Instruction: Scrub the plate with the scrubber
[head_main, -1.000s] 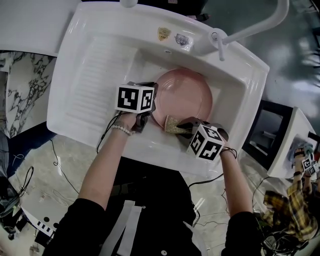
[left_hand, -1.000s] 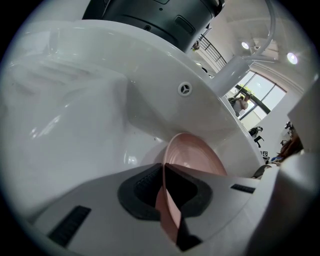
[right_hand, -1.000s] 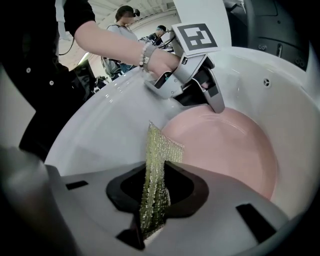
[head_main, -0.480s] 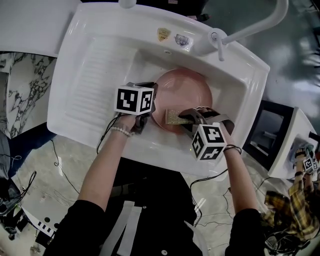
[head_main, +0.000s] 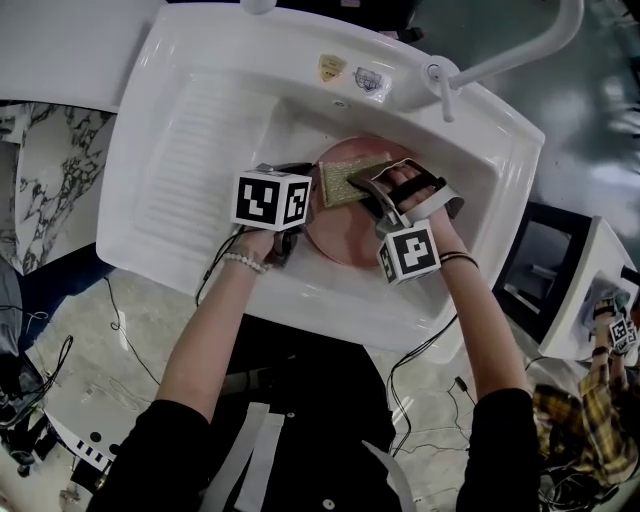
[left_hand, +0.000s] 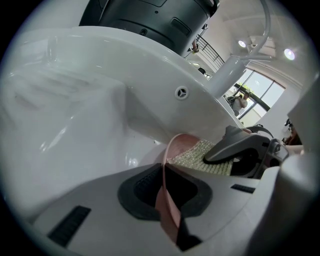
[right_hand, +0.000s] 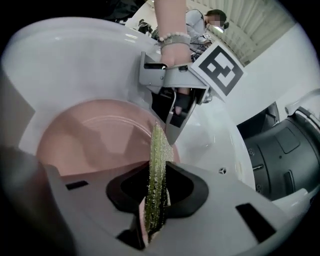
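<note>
A pink plate (head_main: 343, 228) stands tilted in the white sink basin. My left gripper (head_main: 298, 218) is shut on the plate's left rim (left_hand: 168, 200), which runs edge-on between its jaws. My right gripper (head_main: 372, 188) is shut on a flat yellow-green scrubber (head_main: 345, 182). The scrubber lies against the far left part of the plate's face, close to the left gripper's jaws. In the right gripper view the scrubber (right_hand: 156, 170) stands edge-on between the jaws, over the plate (right_hand: 95, 135) and just short of the left gripper (right_hand: 172, 107). In the left gripper view the scrubber (left_hand: 202, 155) rests beside the right gripper's fingers (left_hand: 240, 145).
The sink (head_main: 200, 60) has a ribbed drainboard (head_main: 185, 170) on its left and a curved white faucet (head_main: 500, 60) at the back right. Marble floor and loose cables lie below the sink's near edge. A person stands far off in the right gripper view.
My right gripper has carried the scrubber across the plate, from its near edge up to its far left part. The left gripper and the plate have stayed still.
</note>
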